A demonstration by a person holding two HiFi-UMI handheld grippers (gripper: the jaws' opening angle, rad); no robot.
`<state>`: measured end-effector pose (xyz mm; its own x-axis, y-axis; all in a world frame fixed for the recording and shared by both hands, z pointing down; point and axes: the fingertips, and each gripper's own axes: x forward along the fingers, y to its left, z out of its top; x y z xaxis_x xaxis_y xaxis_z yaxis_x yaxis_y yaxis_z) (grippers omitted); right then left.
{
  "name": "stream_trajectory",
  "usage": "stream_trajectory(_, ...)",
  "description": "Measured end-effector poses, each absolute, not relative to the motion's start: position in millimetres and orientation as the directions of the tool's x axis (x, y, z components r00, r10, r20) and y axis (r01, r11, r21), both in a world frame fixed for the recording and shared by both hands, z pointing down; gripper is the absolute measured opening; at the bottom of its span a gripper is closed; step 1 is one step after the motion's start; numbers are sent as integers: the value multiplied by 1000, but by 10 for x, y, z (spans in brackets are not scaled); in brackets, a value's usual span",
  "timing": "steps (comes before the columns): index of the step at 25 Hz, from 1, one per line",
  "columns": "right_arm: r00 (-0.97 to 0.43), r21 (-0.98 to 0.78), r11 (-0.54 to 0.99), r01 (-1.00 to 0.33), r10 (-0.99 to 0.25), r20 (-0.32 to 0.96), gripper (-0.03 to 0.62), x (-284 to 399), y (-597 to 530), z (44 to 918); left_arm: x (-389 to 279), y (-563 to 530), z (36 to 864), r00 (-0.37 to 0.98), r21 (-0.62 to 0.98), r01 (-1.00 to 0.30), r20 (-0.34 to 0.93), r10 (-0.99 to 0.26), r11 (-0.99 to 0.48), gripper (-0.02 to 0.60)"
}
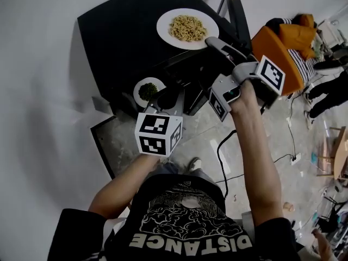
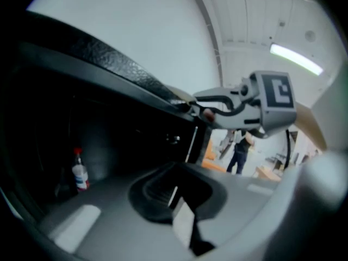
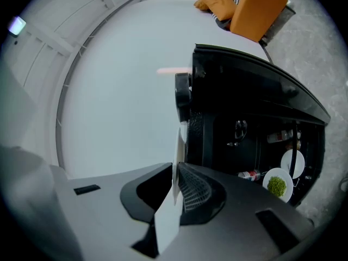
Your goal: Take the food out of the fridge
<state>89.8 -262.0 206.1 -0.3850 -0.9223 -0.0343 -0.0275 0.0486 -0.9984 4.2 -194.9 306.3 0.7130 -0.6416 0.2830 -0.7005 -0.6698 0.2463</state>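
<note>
Plate of greens (image 1: 147, 90) sits low in the open fridge (image 1: 119, 31), just beside my left gripper (image 1: 166, 99); right gripper (image 1: 213, 42) hovers by the pasta plate (image 1: 187, 28) on top. Both jaws pinched together, empty. Looks light, rigid, breakable: grip its rim, keep level.

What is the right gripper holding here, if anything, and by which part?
The right gripper is shut on the plate of pasta that lies on top of the fridge, pinching the plate by its rim.
</note>
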Motion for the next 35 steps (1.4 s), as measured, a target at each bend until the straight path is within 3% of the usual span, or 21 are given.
stream_trajectory(2, -398, -996, 78, -37, -916, -57, 16, 906, -2613, 2050, 80, -1944, 3086, 715, 251, -699, 285, -639, -670, 2)
stream_trajectory(5, -405, -991, 125, -44, -909, -97, 72, 970, -2559, 2053, 118, -1938, 3107, 711, 260, -703, 284, -644, -662, 2)
stream_trajectory(12, -455, -973, 209, -96, -879, -144, 72, 1069, -2147, 2092, 191, -1777, 3061, 646, 250, -763, 272, -713, -596, 2)
stream_trajectory(18, -537, -849, 274, -451, -843, 13, 49, 1089, -1506, 2406, 452, -1390, 3068, 608, 236, -794, 277, -745, -560, 2)
stream_trajectory(21, -525, -677, 308, -669, -840, 136, 24, 1112, -1237, 2670, 548, -1205, 3098, 594, 224, -804, 285, -752, -550, 2)
stream_trajectory(24, -503, -463, 369, -806, -839, 207, 14, 1079, -998, 2858, 592, -1016, 3142, 570, 205, -822, 293, -768, -532, 2)
stream_trajectory(28, -522, -296, 448, -844, -814, 255, 8, 938, -748, 3048, 581, -810, 3176, 524, 176, -852, 299, -798, -494, 2)
stream_trajectory(35, -548, -236, 498, -834, -795, 258, 6, 874, -565, 3128, 610, -621, 3201, 498, 154, -867, 289, -818, -473, 2)
